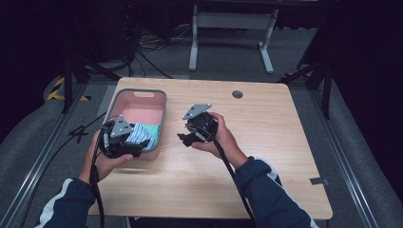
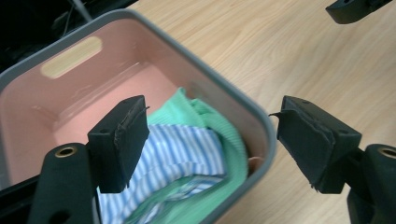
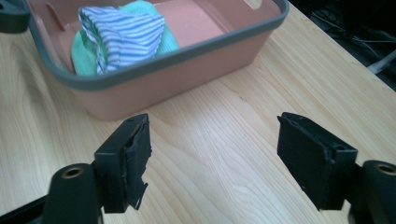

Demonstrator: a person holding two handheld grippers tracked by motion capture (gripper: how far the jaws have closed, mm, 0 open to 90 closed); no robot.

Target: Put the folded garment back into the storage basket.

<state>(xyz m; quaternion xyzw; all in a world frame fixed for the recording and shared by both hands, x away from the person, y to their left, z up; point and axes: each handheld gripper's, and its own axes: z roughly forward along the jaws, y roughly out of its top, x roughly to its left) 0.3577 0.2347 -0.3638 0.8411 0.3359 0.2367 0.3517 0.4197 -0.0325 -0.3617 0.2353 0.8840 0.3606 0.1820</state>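
Note:
A pink bin with a grey rim (image 1: 164,114) stands on the left part of the wooden table. In its near end lies a blue-and-white striped cloth (image 1: 138,133) on top of a green cloth (image 1: 153,130). My left gripper (image 1: 138,142) is open at the bin's near corner. In the left gripper view (image 2: 210,109), one jaw hangs over the striped cloth (image 2: 177,149) and the other is outside the rim (image 2: 224,88). My right gripper (image 1: 184,137) is open over bare table right of the bin. In the right gripper view (image 3: 212,121) it faces the bin wall (image 3: 187,53) and striped cloth (image 3: 123,32).
The far half of the bin's floor (image 2: 84,116) is bare. Bare tabletop (image 1: 266,137) spreads to the right, with a round cable hole (image 1: 237,94) near the far edge. A white frame (image 1: 233,28) and cables lie on the floor beyond.

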